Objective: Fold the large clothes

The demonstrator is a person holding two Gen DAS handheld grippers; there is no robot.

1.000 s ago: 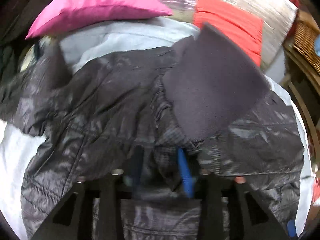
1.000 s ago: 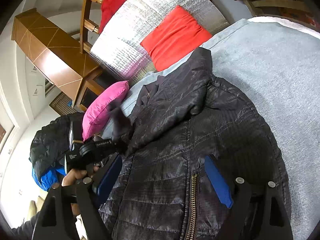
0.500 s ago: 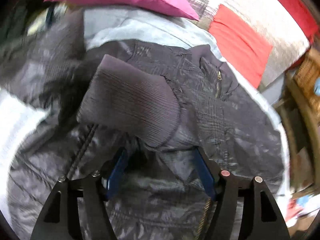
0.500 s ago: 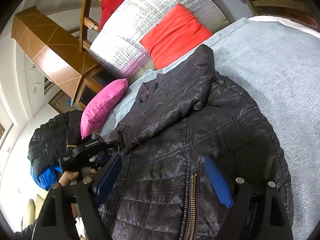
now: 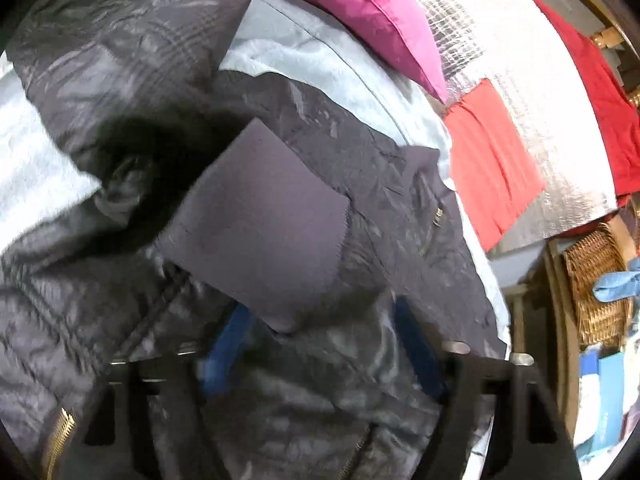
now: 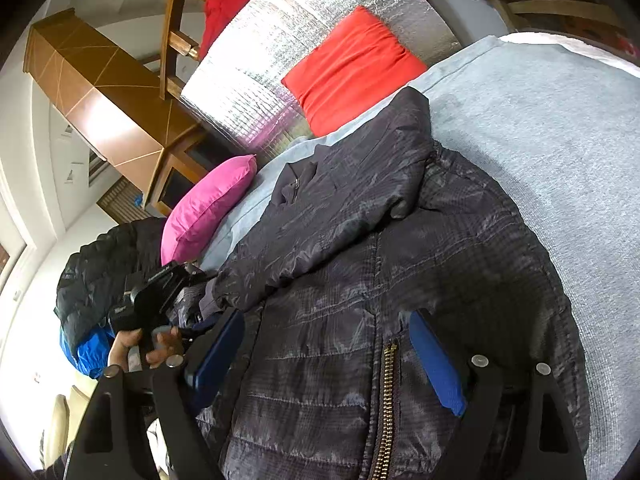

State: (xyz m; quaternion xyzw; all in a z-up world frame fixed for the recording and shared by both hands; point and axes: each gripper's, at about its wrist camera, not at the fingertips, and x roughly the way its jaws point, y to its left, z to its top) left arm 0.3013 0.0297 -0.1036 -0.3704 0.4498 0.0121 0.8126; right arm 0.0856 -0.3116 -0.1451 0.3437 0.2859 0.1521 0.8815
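A dark quilted jacket [image 6: 400, 280] with a gold zipper lies spread on a light blue bed cover [image 6: 540, 128]. One sleeve is folded across its chest. In the left wrist view the sleeve's ribbed cuff [image 5: 264, 236] lies on the jacket [image 5: 100, 280] just ahead of my left gripper [image 5: 320, 344], whose blue-padded jaws stand apart with nothing clamped between them. My right gripper [image 6: 324, 356] is open and empty, hovering over the jacket's lower front by the zipper. The left gripper and the hand holding it show in the right wrist view [image 6: 152, 308].
A pink pillow [image 6: 208, 208] and a red cushion [image 6: 352, 68] lie at the head of the bed against a silver foil panel [image 6: 280, 40]. Another dark jacket [image 6: 96, 264] is heaped at the left. A wicker basket [image 5: 596, 280] stands beside the bed.
My left gripper carried the sleeve cuff across the jacket's chest and opened, leaving the cuff lying there. The right gripper has stayed still and open.
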